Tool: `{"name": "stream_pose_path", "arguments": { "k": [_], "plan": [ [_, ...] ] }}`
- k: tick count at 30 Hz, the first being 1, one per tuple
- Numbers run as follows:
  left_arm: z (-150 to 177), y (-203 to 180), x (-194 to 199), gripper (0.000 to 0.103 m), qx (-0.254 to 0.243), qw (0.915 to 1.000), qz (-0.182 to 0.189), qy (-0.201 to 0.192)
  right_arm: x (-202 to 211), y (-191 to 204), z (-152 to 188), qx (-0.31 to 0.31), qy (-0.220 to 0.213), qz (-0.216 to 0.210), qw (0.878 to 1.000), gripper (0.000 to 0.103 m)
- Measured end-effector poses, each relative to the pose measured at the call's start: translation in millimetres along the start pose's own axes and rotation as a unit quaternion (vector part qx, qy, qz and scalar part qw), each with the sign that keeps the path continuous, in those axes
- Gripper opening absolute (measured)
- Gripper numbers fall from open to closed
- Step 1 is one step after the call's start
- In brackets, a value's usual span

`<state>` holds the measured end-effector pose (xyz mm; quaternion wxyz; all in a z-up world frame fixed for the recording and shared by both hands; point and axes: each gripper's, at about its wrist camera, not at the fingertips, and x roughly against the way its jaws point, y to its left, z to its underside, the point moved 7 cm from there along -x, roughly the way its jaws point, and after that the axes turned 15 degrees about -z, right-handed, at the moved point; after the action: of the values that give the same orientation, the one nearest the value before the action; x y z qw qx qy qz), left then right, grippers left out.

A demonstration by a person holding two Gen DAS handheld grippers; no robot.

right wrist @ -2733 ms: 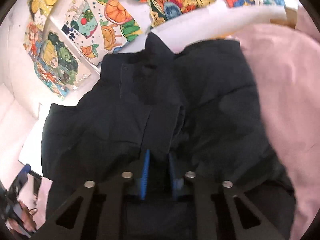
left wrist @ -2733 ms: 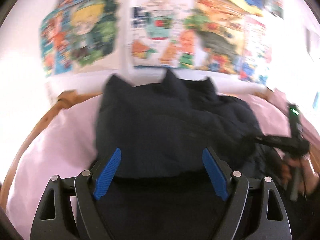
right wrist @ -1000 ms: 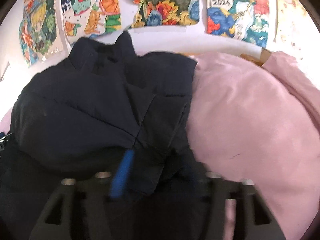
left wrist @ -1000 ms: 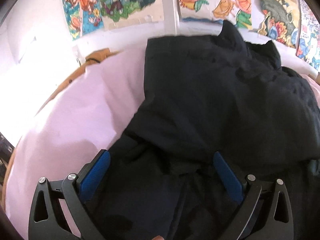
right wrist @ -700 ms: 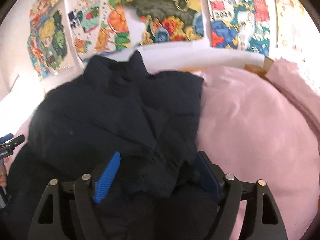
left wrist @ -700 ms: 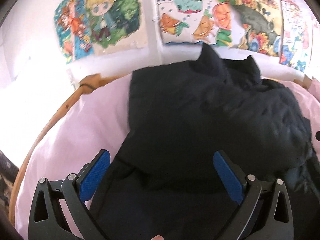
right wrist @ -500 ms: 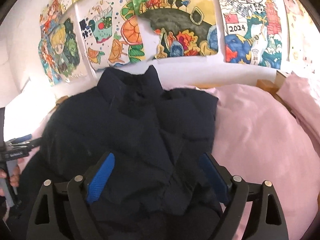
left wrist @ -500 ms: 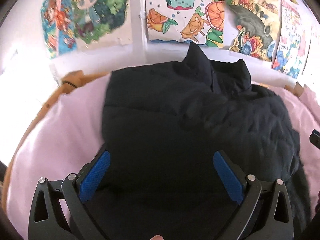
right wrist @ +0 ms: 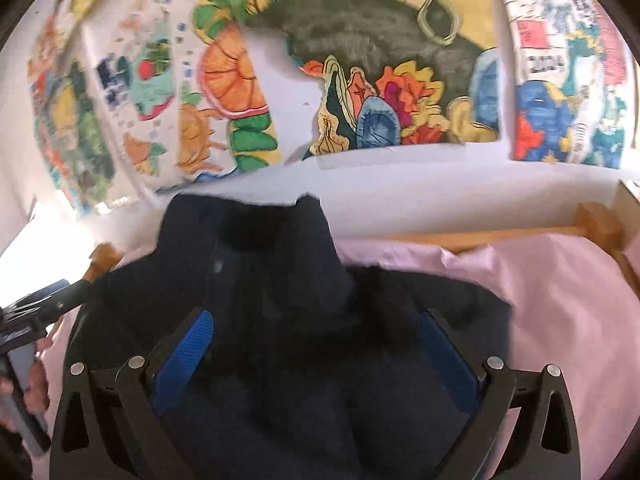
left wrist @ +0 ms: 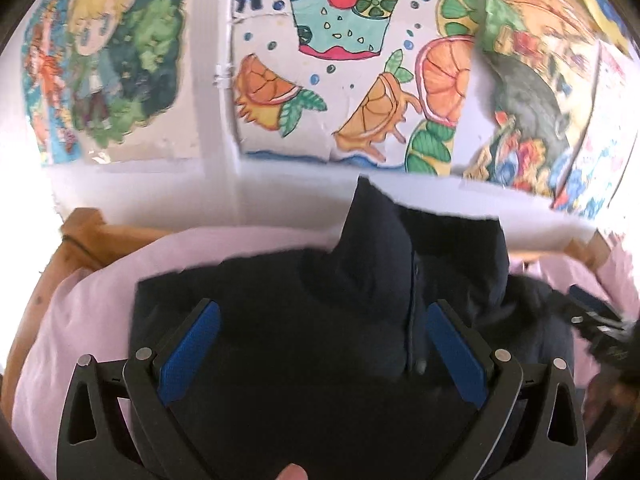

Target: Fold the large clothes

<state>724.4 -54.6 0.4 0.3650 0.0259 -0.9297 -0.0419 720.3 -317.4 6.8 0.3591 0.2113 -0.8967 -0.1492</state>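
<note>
So the right hand-held gripper [right wrist: 316, 354] is opening and has let go of the puffy dark navy jacket [right wrist: 280, 300], which now sits folded at 12 o'clock on the pink-sheeted bed [right wrist: 560, 300], left hand-held gripper [left wrist: 320, 350] spread empty too, so this fold looks done.

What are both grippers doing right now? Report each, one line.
Left gripper: open, holding nothing, above the dark jacket.
Right gripper: jaws opening wide, nothing pinched between them, jacket below.

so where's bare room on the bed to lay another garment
Most room: bare pink sheet right of the dark jacket, up to the wooden bed frame. A narrower strip of sheet lies left of the jacket. The middle is crowded, jacket reaching the wall.
</note>
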Motion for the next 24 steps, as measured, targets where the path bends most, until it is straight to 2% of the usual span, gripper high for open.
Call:
{"name": "stream_pose_path", "arguments": {
  "k": [2,4,5,6,7,8,12,14,15,17,18,19,21,24],
  "plan": [
    [-12.8,-4.8,-11.7,0.101,0.008,0.9998,0.009,-0.013,-23.1,-1.5,-14.6,-0.006,-0.015,0.004,1.000,0.101],
    [-19.2,-7.6,-25.4,0.101,0.014,0.9998,0.001,-0.014,-40.0,-2.7,-26.8,-0.013,-0.023,0.010,1.000,0.087],
    [-21.0,-8.4,-32.4,0.100,0.018,0.9998,-0.003,-0.012,-47.6,-3.2,-32.2,-0.018,-0.027,0.010,0.999,0.085],
    [-21.9,-8.7,-38.9,0.099,0.023,0.9997,-0.005,-0.010,-53.0,-4.4,-36.2,-0.021,-0.030,0.015,0.999,0.078],
    [-22.2,-9.2,-45.3,0.098,0.031,0.9995,-0.003,-0.007,-60.2,-5.8,-40.1,-0.023,-0.031,0.023,0.999,0.066],
    [-22.5,-9.8,-51.3,0.097,0.037,0.9993,0.003,-0.002,-65.0,-6.9,-41.8,-0.023,-0.030,0.028,0.999,0.059],
    [-24.7,-10.5,-66.8,0.093,0.044,0.9988,0.018,0.013,-78.7,-13.6,-36.8,-0.029,-0.009,0.042,0.999,0.026],
    [-29.7,-11.0,-68.4,0.092,0.046,0.9986,0.025,0.008,-74.1,-11.5,-33.0,-0.022,-0.013,0.038,0.999,0.020],
    [-31.4,-10.7,-70.0,0.088,0.051,0.9982,0.029,0.008,-69.4,-9.8,-30.6,-0.017,-0.018,0.034,0.999,0.019],
    [-31.3,-12.4,-75.0,0.066,0.061,0.9970,0.043,0.019,-61.3,-6.7,-26.6,-0.013,-0.026,0.023,0.999,0.017],
    [-30.6,-15.7,-79.8,0.046,0.067,0.9959,0.053,0.031,-56.5,-4.6,-23.9,-0.008,-0.028,0.020,0.999,0.017],
    [-29.1,-18.6,-82.1,0.031,0.074,0.9945,0.063,0.039,-54.0,-2.1,-22.3,-0.003,-0.028,0.018,0.999,0.016],
    [-26.8,-16.7,-79.8,0.024,0.089,0.9927,0.071,0.041,-45.2,4.0,-17.7,0.017,-0.028,0.017,0.999,0.016],
    [-26.2,-12.5,-63.9,0.012,0.098,0.9906,0.094,0.017,-30.4,12.6,-11.6,0.055,-0.027,0.020,0.998,0.015]
  ]
}}
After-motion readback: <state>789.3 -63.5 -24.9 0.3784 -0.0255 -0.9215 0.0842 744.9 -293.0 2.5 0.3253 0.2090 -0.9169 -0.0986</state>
